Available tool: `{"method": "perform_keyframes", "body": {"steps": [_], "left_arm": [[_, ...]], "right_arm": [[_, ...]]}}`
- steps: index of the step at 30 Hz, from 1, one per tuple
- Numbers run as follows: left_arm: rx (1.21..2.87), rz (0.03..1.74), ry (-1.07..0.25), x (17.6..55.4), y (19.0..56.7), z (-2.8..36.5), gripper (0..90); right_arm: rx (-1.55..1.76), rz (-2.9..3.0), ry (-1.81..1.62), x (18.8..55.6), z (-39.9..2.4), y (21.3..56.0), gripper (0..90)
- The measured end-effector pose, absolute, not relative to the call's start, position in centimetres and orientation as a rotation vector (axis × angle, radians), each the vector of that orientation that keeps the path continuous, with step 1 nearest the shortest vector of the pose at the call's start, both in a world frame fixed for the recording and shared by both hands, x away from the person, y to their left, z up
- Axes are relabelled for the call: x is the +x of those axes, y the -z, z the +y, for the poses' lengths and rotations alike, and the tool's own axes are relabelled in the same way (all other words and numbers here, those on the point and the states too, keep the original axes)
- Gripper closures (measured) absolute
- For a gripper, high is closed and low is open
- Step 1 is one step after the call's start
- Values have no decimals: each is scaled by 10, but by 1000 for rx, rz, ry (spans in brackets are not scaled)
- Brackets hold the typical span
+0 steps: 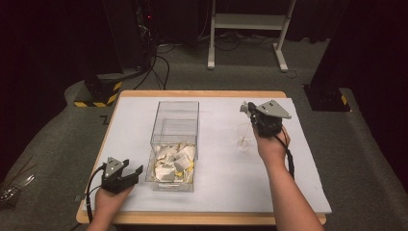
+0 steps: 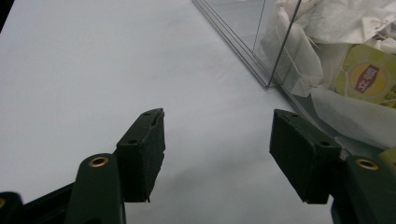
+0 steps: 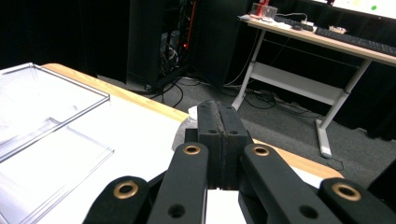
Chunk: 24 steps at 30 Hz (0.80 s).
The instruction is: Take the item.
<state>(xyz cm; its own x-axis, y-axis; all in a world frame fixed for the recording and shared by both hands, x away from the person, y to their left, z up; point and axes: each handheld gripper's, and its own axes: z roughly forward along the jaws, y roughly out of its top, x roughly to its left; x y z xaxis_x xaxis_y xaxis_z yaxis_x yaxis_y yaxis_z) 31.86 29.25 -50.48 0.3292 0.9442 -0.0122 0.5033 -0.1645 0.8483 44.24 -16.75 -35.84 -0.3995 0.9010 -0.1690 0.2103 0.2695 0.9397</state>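
Observation:
A clear plastic box stands mid-table, its near half full of white tea bags with yellow tags. My left gripper rests open on the white mat left of the box, nothing between its jaws. In the left gripper view my left gripper points at the box wall, with tea bags behind it. My right gripper hovers over a small clear cup, and a thin string runs down into the cup. The right gripper is shut, with a white tea bag showing just past its tips.
The white mat covers the wooden table. Dark floor, cables and a black rack lie behind the table, with a white desk frame at the back. The empty far half of the box lies left of my right gripper.

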Motion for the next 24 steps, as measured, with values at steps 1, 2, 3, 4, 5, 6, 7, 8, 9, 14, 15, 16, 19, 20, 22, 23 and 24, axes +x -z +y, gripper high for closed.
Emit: {"method": "perform_keyframes", "body": {"steps": [1, 2, 3, 4, 5, 6, 7, 8, 9, 14, 15, 16, 19, 20, 22, 23, 24], "left_arm": [[1801, 1287, -701, 319, 505, 292, 359], [1801, 1286, -701, 319, 505, 292, 359], [1801, 1286, -700, 319, 505, 292, 359], [1803, 1287, -699, 319, 505, 293, 359], [1803, 1287, -699, 319, 505, 293, 359], [1804, 1287, -699, 319, 505, 292, 359], [1804, 1287, -699, 319, 505, 292, 359], [1802, 1287, -699, 319, 505, 292, 360], [1799, 1288, -698, 319, 505, 292, 360], [1804, 1285, -703, 319, 505, 292, 359], [1804, 1285, -703, 319, 505, 292, 359], [1803, 1286, -701, 319, 505, 292, 359], [1806, 1286, -701, 319, 505, 292, 359], [1806, 1287, -702, 319, 505, 292, 359], [1807, 1287, -703, 319, 505, 292, 360], [1805, 1287, -702, 319, 505, 292, 359], [1806, 1288, -702, 319, 505, 292, 359]], "right_arm": [[1013, 1792, -1166, 442, -168, 358, 900], [1008, 1801, -1155, 442, -168, 361, 900], [1006, 1801, -1154, 442, -168, 362, 900], [1010, 1807, -1150, 442, -168, 363, 900], [1010, 1807, -1150, 442, -168, 363, 900], [1013, 1813, -1142, 442, -169, 367, 900], [1013, 1813, -1142, 442, -169, 367, 900], [1019, 1820, -1137, 442, -170, 370, 900], [1019, 1820, -1137, 442, -170, 370, 900], [1027, 1845, -1110, 439, -172, 379, 900], [1028, 1846, -1109, 438, -172, 380, 900], [1027, 1852, -1103, 437, -173, 382, 900], [1031, 1860, -1094, 436, -174, 385, 900], [1036, 1867, -1085, 436, -174, 388, 900], [1037, 1873, -1080, 436, -175, 390, 900], [1044, 1878, -1077, 435, -176, 392, 900], [1047, 1883, -1071, 435, -176, 395, 900]]}}
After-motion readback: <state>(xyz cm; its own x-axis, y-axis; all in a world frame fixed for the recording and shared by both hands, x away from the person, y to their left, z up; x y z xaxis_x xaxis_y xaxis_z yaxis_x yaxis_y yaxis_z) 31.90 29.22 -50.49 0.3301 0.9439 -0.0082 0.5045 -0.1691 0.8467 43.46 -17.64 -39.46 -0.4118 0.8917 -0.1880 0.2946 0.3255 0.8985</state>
